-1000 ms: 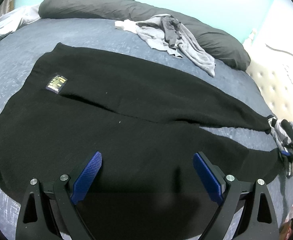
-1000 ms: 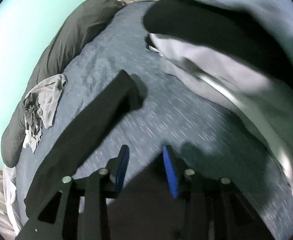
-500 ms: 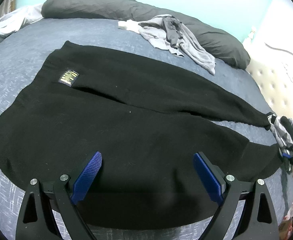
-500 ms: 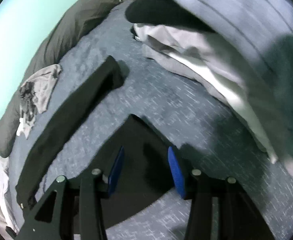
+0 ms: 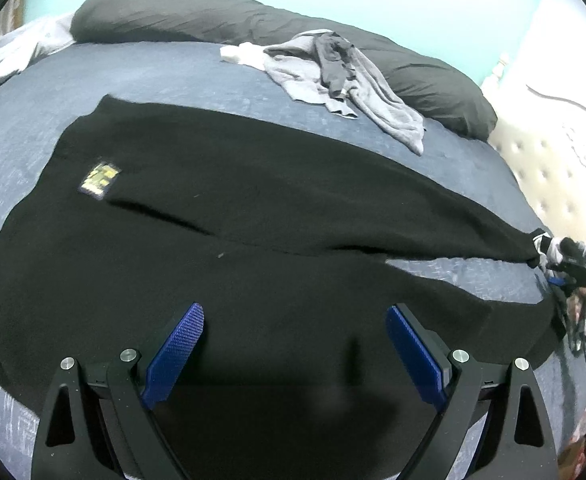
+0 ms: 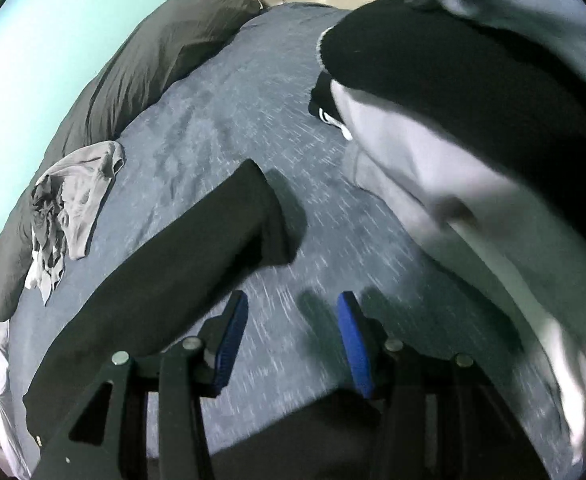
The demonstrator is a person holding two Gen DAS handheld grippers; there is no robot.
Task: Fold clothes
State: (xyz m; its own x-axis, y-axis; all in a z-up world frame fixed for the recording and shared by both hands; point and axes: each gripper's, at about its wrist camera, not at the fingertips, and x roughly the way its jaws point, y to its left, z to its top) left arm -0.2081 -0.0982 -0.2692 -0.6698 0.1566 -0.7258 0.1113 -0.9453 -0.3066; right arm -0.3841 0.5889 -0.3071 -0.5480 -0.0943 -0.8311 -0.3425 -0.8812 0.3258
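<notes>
Your right view is motion-blurred, and a pale and black pile (image 6: 473,152) fills its right side, too smeared to identify. The black trousers (image 5: 253,216) lie spread flat on the bed (image 5: 173,68), their near hem cut off below your left gripper (image 5: 295,354). That gripper gapes wide above the cloth, holding nothing. Your right gripper (image 6: 293,340) is parted, empty, over bare sheet beside one leg (image 6: 197,252).

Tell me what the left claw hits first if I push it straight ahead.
Probably the black trousers: the left claw hangs open over them, and the black cloth fills the gap between its fingers. Height above the cloth is unclear.
</notes>
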